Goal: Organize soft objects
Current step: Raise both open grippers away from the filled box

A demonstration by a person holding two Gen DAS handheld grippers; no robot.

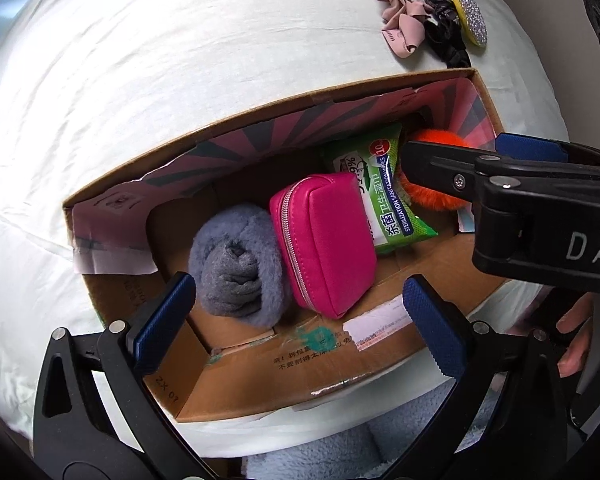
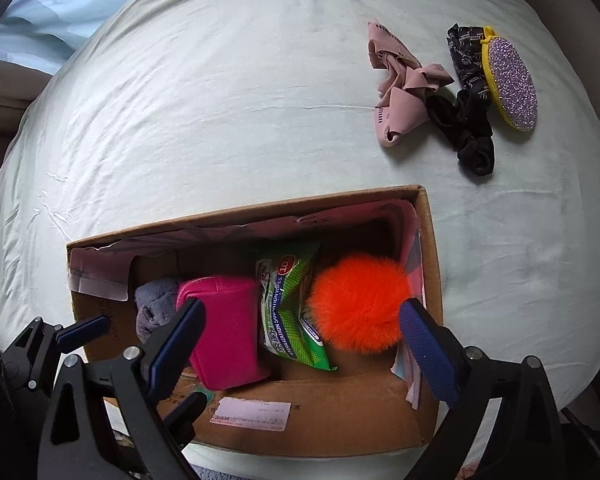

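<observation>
An open cardboard box [image 1: 284,372] sits on a pale sheet. Inside lie a grey fluffy roll [image 1: 236,268], a hot-pink zip pouch [image 1: 324,240], a green wipes packet [image 1: 384,196] and an orange pom-pom [image 2: 356,300]. My left gripper [image 1: 300,328] hangs open above the box's near wall, over the grey roll and pouch, with nothing between its pads. My right gripper [image 2: 302,348] is open above the pom-pom and wipes; in the left wrist view it hides part of the pom-pom [image 1: 432,140]. Neither gripper holds anything.
On the sheet [image 2: 220,100] beyond the box lie a crumpled pink cloth [image 2: 400,88], black hair ties [image 2: 468,128] and a glittery oval with a yellow rim [image 2: 510,84]. A hand [image 1: 576,340] grips the right tool. Blue fleece [image 1: 340,440] lies below the box.
</observation>
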